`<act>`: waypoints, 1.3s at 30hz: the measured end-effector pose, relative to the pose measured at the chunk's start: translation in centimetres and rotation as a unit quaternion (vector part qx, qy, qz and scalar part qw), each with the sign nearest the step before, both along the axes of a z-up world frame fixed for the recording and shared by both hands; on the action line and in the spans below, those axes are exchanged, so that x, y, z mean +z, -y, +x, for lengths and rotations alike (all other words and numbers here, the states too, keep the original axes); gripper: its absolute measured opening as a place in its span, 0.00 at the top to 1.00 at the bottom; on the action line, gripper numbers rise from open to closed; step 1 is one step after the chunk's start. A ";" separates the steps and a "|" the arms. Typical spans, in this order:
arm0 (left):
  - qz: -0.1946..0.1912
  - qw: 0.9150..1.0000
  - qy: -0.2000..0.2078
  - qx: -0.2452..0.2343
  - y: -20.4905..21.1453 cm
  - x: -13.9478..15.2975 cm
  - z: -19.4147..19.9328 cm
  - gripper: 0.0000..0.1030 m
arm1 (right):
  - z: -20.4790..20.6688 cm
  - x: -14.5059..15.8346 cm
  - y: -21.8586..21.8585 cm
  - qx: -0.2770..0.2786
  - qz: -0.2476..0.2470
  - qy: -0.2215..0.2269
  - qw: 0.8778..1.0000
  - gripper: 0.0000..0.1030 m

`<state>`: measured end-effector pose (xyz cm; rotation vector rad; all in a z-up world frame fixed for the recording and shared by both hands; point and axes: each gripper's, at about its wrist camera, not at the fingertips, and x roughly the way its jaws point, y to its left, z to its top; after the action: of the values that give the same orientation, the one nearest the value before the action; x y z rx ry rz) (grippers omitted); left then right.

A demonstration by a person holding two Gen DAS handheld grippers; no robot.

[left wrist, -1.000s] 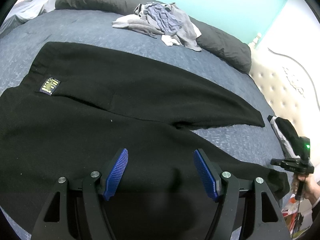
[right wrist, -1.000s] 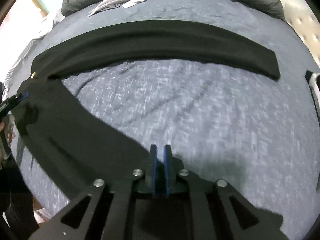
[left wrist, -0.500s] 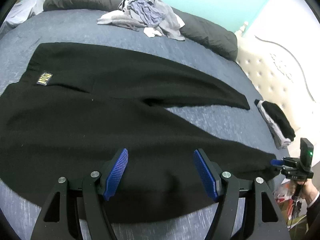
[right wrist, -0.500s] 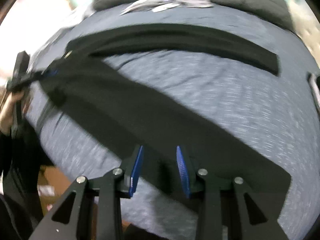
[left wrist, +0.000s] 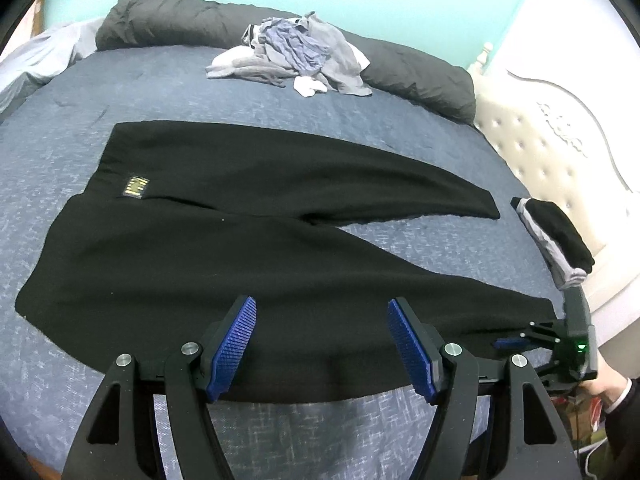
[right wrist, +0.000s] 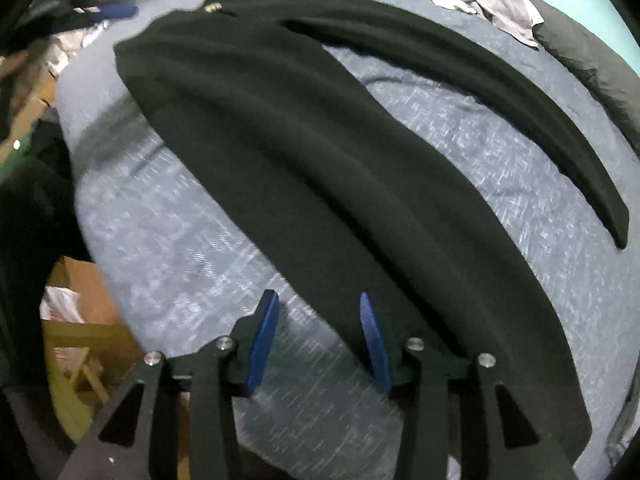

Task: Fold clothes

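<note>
Black trousers [left wrist: 224, 248] lie spread flat on the blue bedspread [left wrist: 80, 92], waist at the left with a small yellow label [left wrist: 135, 187], both legs running right. My left gripper [left wrist: 322, 340] hovers open over the near leg's front edge, nothing between its blue pads. In the right wrist view the same trousers [right wrist: 320, 168] stretch away from the near leg's cuff end. My right gripper [right wrist: 318, 344] is open above the bedspread just left of that cuff, holding nothing. It also shows in the left wrist view as the right gripper [left wrist: 508, 344] at the cuff.
A pile of unfolded grey and blue clothes [left wrist: 296, 60] lies at the far side against dark pillows [left wrist: 416, 76]. A folded black and grey stack [left wrist: 556, 240] sits at the right edge by the tufted headboard [left wrist: 560, 152]. Boxes and clutter [right wrist: 80, 320] lie beyond the bed's near edge.
My right gripper went from shut on the trouser leg to open, letting the cuff go, and drew back. The near leg now lies flat. The left gripper stayed open and lifted back slightly.
</note>
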<state>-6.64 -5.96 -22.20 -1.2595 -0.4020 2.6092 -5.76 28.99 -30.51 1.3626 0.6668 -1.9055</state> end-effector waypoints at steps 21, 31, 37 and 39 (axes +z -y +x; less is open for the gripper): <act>-0.010 1.000 0.004 0.007 1.2 0.0 0.1 0.30 | 2.4 0.6 -2.2 0.044 -0.041 0.019 0.998 1.00; -0.009 1.000 0.004 0.017 2.6 0.3 0.0 0.30 | 1.1 1.2 3.5 0.060 -0.049 -0.008 0.997 0.54; -0.011 1.000 0.004 0.024 3.7 0.4 0.2 0.30 | 1.9 -1.6 6.8 0.097 0.008 -0.030 0.995 0.84; -0.011 1.000 0.004 0.026 4.0 0.4 0.2 0.30 | 2.2 -1.6 6.8 0.103 0.005 -0.032 0.994 0.93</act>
<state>-6.41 -9.99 -21.83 -1.2845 -0.4155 2.6591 -3.54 22.18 -32.09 1.1932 0.8168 -1.7874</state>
